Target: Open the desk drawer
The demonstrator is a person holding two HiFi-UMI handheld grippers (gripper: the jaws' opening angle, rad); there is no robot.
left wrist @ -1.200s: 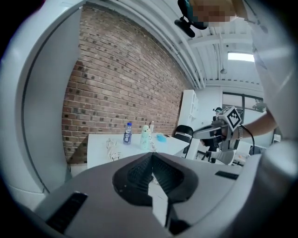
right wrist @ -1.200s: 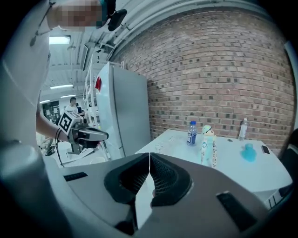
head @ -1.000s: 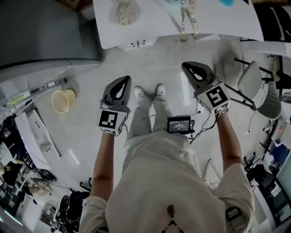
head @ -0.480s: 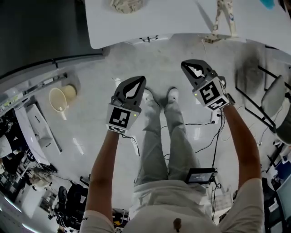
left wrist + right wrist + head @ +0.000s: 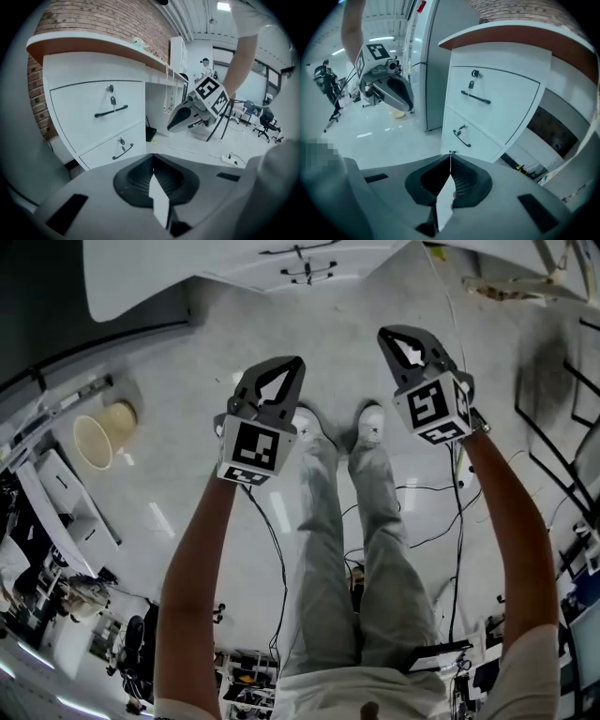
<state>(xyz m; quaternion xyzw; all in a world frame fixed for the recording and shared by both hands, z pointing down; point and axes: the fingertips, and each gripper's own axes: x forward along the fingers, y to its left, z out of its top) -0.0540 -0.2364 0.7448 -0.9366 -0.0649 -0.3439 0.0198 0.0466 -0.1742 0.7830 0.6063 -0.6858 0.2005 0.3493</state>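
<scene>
A white two-drawer unit stands under the desk top (image 5: 93, 44). Its upper drawer (image 5: 84, 105) has a black bar handle (image 5: 111, 111) and a key hanging from the lock above it; the lower drawer (image 5: 105, 152) has its own black handle (image 5: 123, 151). Both drawers are closed. The right gripper view shows the same upper handle (image 5: 476, 97) and lower handle (image 5: 461, 137). My left gripper (image 5: 152, 154) is shut and empty, well short of the unit. My right gripper (image 5: 451, 153) is also shut and empty, at a similar distance. In the head view, left gripper (image 5: 297, 362) and right gripper (image 5: 382, 333) point toward the desk (image 5: 169, 273).
My own legs and white shoes (image 5: 371, 424) stand between the grippers. A beige bucket (image 5: 98, 433) sits on the floor at left, beside a tall grey cabinet (image 5: 424, 65). Cables (image 5: 422, 491) and a power strip (image 5: 229, 160) lie on the floor; office chairs (image 5: 262, 127) stand farther off.
Both grippers have come down together, staying shut. In the head view the desk has slid toward the top edge and more of the legs and floor shows.
</scene>
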